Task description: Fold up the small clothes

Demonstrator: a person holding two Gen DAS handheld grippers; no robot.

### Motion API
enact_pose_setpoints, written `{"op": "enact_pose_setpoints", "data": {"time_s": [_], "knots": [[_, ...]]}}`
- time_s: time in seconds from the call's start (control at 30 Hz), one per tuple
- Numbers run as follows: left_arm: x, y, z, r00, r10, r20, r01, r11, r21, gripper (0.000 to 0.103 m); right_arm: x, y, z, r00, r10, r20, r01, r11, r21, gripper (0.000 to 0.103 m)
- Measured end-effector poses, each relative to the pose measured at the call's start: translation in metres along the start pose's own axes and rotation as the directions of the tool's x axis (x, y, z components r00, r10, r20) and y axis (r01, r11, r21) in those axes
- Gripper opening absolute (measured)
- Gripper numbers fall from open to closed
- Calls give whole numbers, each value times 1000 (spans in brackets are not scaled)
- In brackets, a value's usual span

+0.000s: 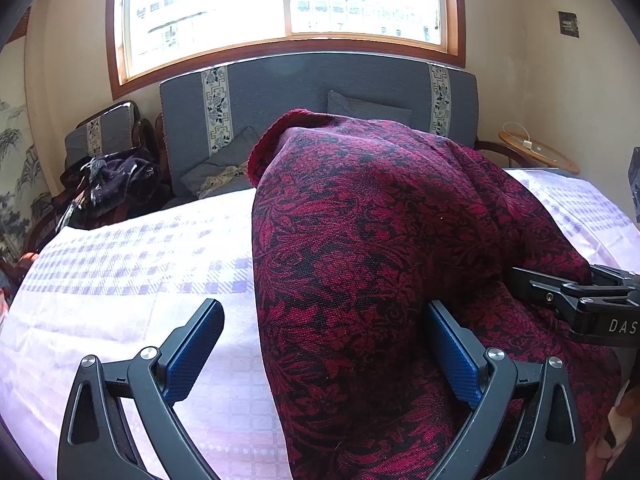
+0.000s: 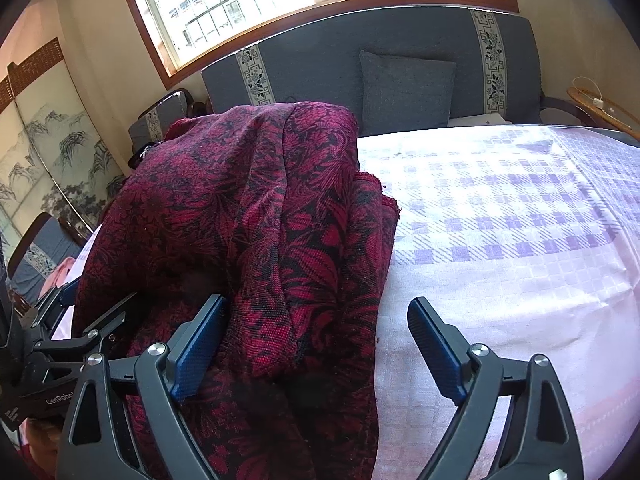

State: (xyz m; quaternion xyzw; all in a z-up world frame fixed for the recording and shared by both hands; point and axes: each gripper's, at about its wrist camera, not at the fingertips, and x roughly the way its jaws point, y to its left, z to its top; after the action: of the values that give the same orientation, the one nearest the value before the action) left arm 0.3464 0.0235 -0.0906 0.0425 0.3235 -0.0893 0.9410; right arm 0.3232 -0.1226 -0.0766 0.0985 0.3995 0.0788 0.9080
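Garment [image 1: 360,240], red-black floral, is heaped on the checked tabletop [image 1: 140,280], bunched between both jaw sets. Left gripper [image 1: 326,344] and right gripper [image 2: 316,344] jaws are spread wide; nothing is clamped.

Daylight pours in from the window [image 1: 286,0] on the far wall, and it's blown out white in both views, barely any detail outside. The checked cloth [image 1: 132,264] on the surface gets washed out pale too, with glare across the near part. The red garment [image 1: 360,248] stays dark with deep shadow in its folds, weave sharp enough. Heavy fisheye bend, black vignette in the corners, wall and window frame curving hard. No motion blur to speak of.
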Motion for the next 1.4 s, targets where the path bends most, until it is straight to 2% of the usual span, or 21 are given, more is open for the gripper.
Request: {"op": "enact_pose_setpoints", "data": {"time_s": [0.3, 0.4, 0.53, 0.6, 0.8, 1.0, 1.1, 1.27, 1.4], "knots": [[-7, -2, -2, 999, 33, 33, -33, 999, -5, 101, -4, 6, -1, 998, -66, 10, 67, 998, -11, 99], [-20, -4, -7, 992, 99, 80, -97, 995, -19, 103, -12, 6, -3, 996, -82, 41, 82, 997, 6, 100], [-41, -6, -16, 983, 161, 91, -158, 987, -40, 103, -38, 11, -17, 986, -140, 93, 140, 990, 8, 100], [-60, -4, -19, 978, 174, 113, -168, 984, -56, 103, -58, 13, -24, 981, -150, 124, 149, 989, 15, 100], [-128, 5, -24, 958, 201, 203, -175, 975, -139, 103, -135, 15, -55, 972, -84, 219, 70, 995, 69, 101], [-192, 1, -33, 934, 242, 262, -208, 966, -151, 103, -203, 34, -93, 956, -37, 290, 41, 999, -10, 101], [-225, -6, -39, 913, 284, 294, -249, 957, -151, 103, -232, 46, -108, 950, -16, 313, 38, 997, -65, 101], [-284, -19, -47, 882, 284, 377, -246, 958, -146, 103, -272, 55, -130, 937, 17, 348, 20, 995, -102, 101], [-323, -30, -52, 871, 241, 427, -203, 970, -133, 103, -288, 57, -141, 939, 27, 342, 13, 994, -113, 101]]}}
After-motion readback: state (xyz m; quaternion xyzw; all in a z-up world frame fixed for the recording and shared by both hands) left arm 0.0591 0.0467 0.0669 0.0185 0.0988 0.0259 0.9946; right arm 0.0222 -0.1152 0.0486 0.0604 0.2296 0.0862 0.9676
